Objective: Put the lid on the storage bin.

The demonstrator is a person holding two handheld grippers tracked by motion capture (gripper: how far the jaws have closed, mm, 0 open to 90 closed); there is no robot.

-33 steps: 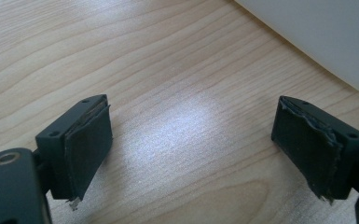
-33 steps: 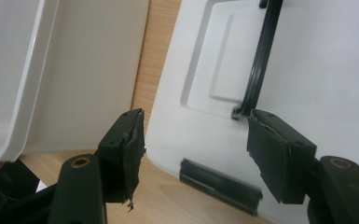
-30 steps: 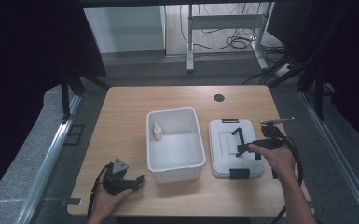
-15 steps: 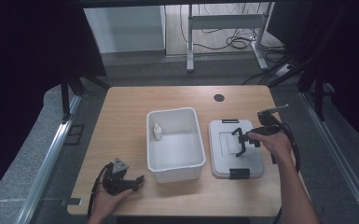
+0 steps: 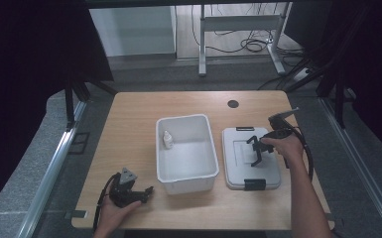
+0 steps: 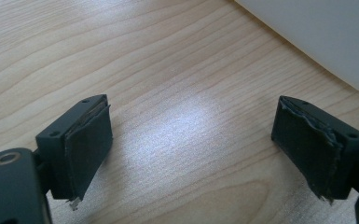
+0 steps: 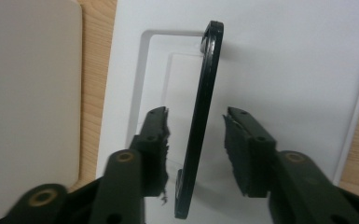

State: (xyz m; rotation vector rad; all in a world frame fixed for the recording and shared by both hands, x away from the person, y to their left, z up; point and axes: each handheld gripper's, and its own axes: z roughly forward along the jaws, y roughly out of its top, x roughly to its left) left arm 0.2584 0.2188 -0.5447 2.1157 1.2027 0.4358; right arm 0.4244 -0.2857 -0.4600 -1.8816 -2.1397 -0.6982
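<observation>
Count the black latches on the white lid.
2. One latch sits on the far edge of the lid, the other latch on its near edge. The black handle at the middle, standing between the right gripper's open fingers, is not a latch.

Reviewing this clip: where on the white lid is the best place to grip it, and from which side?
Grip the lid by its black handle, which stands upright off the flat top. Come from above, one jaw each side of the bar, as the right gripper already straddles it, open.
</observation>
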